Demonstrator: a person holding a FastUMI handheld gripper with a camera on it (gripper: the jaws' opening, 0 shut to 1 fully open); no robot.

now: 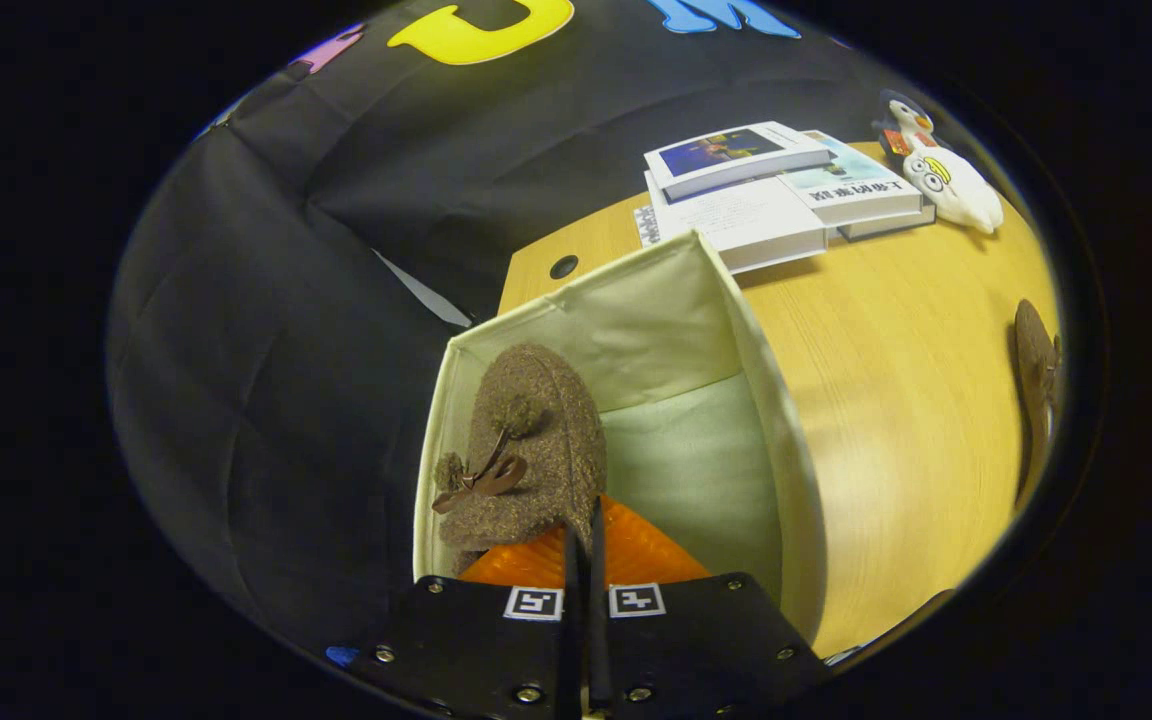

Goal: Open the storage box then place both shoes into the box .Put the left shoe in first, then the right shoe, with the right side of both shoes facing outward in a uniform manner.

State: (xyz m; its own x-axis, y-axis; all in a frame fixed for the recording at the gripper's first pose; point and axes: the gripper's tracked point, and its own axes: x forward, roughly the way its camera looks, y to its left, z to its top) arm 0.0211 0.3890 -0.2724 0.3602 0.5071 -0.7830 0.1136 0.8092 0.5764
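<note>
My gripper (584,522) is shut on the collar edge of a brown felt shoe (536,440) with pompoms, a small bow and an orange lining. The shoe hangs toe-forward inside the open cream fabric storage box (656,310), close to the box's left wall. The pale box floor shows to the right of the shoe. Whether the shoe rests on the floor I cannot tell. A second brown shoe (1034,385) lies on the wooden table (886,400), far to the right of the box.
A stack of books (776,190) lies on the table beyond the box. A white plush penguin (946,175) lies to the right of the books. The table's left edge, with a cable hole (564,266), runs just behind the box.
</note>
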